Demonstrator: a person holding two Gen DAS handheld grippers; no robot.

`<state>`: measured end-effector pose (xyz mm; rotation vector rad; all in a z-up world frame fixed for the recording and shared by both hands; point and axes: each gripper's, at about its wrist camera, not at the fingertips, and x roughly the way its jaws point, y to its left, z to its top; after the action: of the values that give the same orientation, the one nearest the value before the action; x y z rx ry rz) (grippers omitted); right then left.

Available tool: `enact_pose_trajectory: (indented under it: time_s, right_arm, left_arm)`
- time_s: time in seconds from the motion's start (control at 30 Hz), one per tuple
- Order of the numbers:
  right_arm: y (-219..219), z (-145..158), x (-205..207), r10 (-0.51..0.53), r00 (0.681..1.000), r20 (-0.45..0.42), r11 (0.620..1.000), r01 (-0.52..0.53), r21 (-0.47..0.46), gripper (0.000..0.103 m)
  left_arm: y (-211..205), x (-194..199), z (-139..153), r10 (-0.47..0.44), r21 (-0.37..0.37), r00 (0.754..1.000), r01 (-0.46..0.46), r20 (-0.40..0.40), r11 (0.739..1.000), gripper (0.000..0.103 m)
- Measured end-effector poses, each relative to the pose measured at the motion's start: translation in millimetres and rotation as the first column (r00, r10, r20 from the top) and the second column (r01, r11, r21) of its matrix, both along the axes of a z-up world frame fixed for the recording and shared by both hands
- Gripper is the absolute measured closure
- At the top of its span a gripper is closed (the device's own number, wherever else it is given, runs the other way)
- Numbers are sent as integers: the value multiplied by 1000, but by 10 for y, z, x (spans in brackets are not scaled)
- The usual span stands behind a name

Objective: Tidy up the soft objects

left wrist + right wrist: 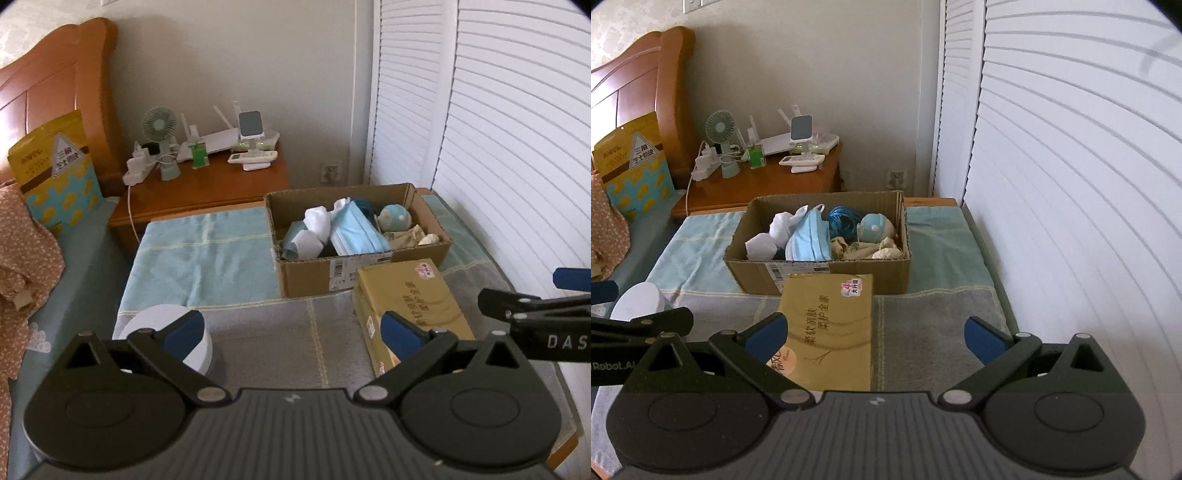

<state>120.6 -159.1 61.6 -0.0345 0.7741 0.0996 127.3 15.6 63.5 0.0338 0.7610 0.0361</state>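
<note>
A cardboard box (365,271) (827,280) stands on a towel-covered surface and holds soft things: blue face masks (356,230) (809,240), white socks (317,221) (775,230), a blue-white plush ball (395,218) (873,225) and blue string (840,218). A yellow tissue pack (410,306) (827,328) lies in front of the box. A white roll (166,328) (637,301) stands at the left. My left gripper (293,332) is open and empty above the grey towel. My right gripper (875,334) is open and empty over the tissue pack's right edge.
A wooden nightstand (207,184) (764,181) behind carries a small fan (160,125), a router and chargers. A wooden headboard (55,74), a yellow bag (55,166) and patterned cloth (22,258) are at the left. White louvred doors (498,129) (1071,184) run along the right.
</note>
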Motion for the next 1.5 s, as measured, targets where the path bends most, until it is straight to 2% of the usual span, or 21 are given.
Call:
enact_pose_trajectory:
  time_s: [1.5]
  right_arm:
    - [30, 15, -30, -3, 1000, 10, 1000, 3, -22, 0]
  left_arm:
    - [-16, -38, 22, -8, -10, 1000, 8, 0, 1000, 2]
